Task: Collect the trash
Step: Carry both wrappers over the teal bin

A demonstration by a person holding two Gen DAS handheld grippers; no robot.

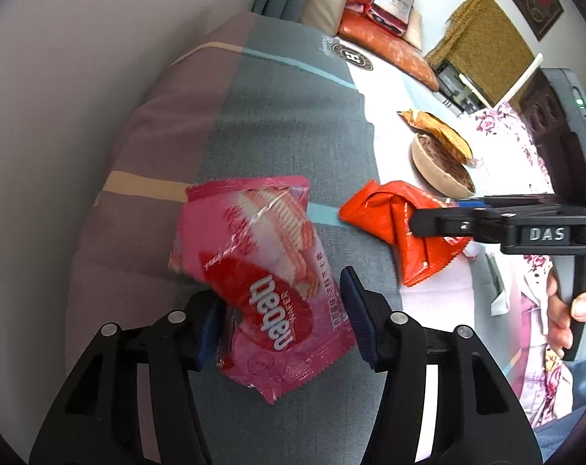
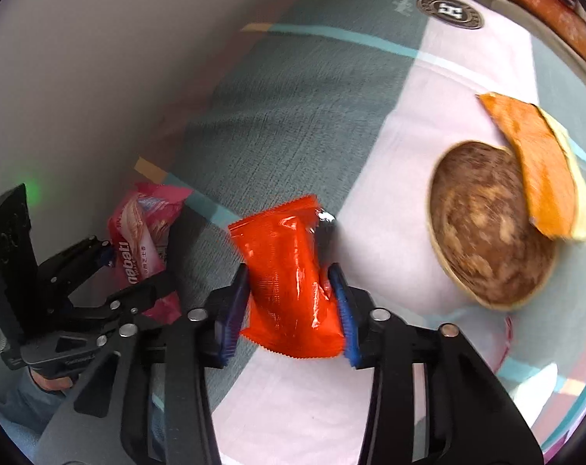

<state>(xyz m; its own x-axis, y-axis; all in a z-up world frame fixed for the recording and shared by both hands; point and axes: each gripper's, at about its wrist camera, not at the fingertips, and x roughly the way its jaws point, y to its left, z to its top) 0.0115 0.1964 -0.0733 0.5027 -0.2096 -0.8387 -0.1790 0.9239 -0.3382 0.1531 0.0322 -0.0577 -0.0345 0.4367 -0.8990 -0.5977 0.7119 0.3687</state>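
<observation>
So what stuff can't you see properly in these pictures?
- Orange wrapper: its side edges, right wrist view, behind the right gripper pads.
- Pink wafer packet: left wrist view, lower left corner behind a left gripper pad.
- Bowl: right wrist view, blurred, partly under a yellow-orange wrapper; contents unclear.

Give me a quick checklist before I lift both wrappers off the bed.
1. Right gripper closed on the orange wrapper: ok, pads press both sides.
2. Left gripper closed on the pink wrapper: not ok, one pad stands clear.
3. Wrappers apart: ok.
4. Bowl clear of both grippers: ok.
5. Bin location: cannot tell, none in view.
</observation>
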